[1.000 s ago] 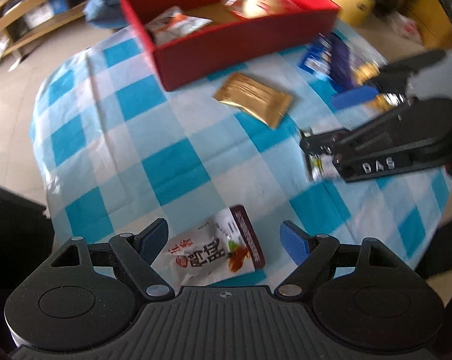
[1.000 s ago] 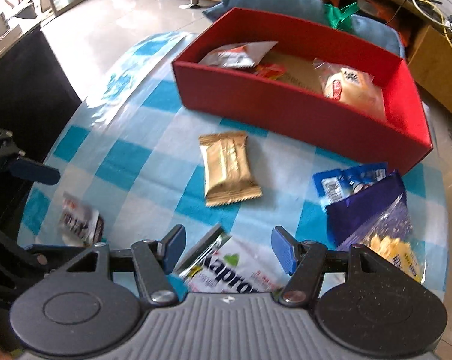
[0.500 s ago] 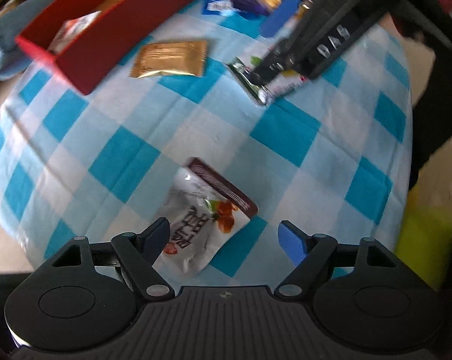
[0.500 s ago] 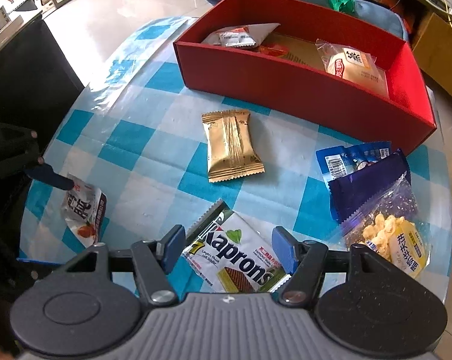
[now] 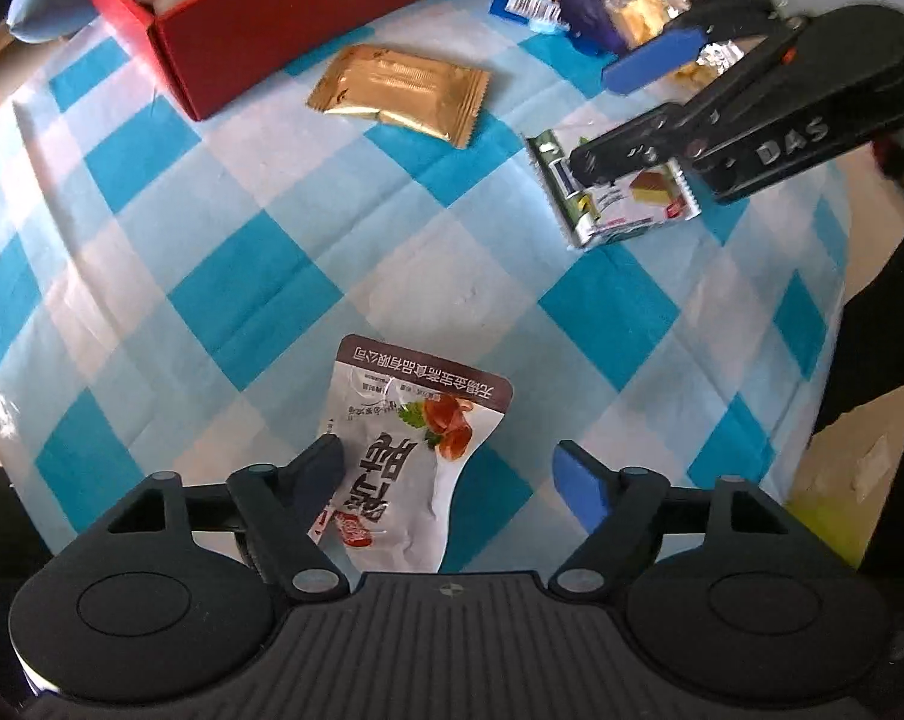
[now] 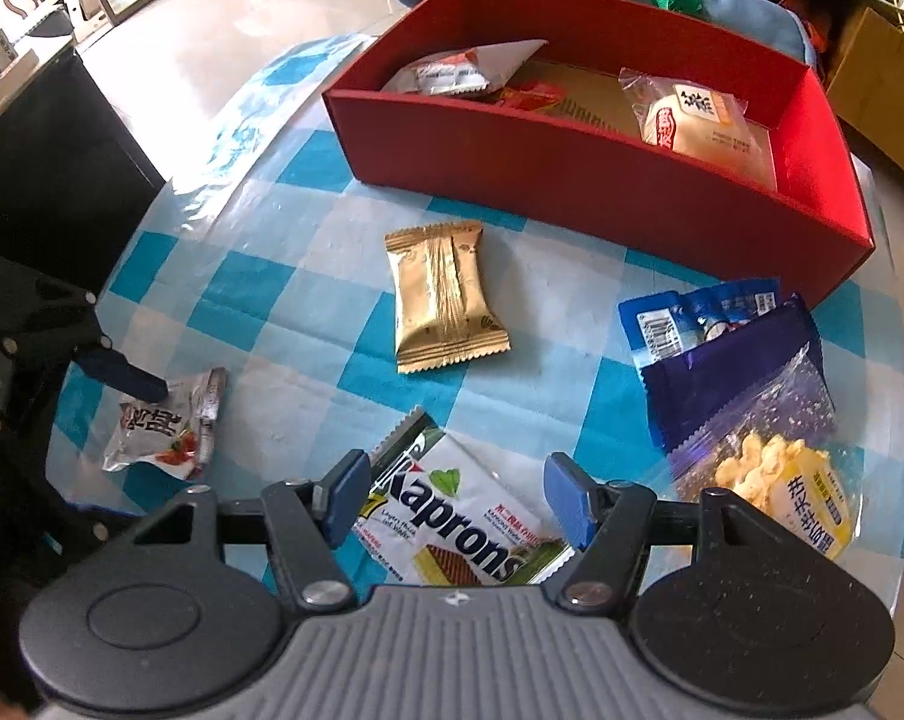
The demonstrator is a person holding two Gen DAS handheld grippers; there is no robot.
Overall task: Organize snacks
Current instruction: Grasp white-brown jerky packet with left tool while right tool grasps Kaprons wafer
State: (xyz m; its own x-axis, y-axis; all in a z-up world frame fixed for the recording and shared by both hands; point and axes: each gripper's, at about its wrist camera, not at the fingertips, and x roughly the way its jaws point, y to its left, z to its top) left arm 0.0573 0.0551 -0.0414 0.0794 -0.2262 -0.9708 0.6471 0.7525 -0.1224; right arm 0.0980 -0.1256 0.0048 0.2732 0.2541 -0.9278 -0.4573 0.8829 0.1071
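My left gripper (image 5: 449,474) stands open, pointing down over a white snack pouch with a brown band (image 5: 404,456). The pouch lies between its fingers, and the left finger (image 5: 320,468) rests at the pouch's edge. In the right wrist view the same pouch (image 6: 158,432) sits at the table's left edge. My right gripper (image 6: 455,504) is open just above a green and white Kaprons wafer pack (image 6: 464,528), which lies flat between its fingers. The left wrist view shows the wafer pack (image 5: 620,198) under the right gripper (image 5: 626,108). A red box (image 6: 572,180) holding several snacks stands at the back.
A gold packet (image 6: 446,300) lies mid-table on the blue checked cloth (image 6: 284,300). Blue and purple packs (image 6: 722,348) and a clear bag of yellow puffs (image 6: 782,480) lie at the right. A black cabinet (image 6: 50,150) stands left of the table, whose edge runs just behind the pouch.
My left gripper has come down and rolled over the white pouch, its left finger now at the pouch's edge. The right gripper has barely moved; more of the wafer pack shows between its fingers.
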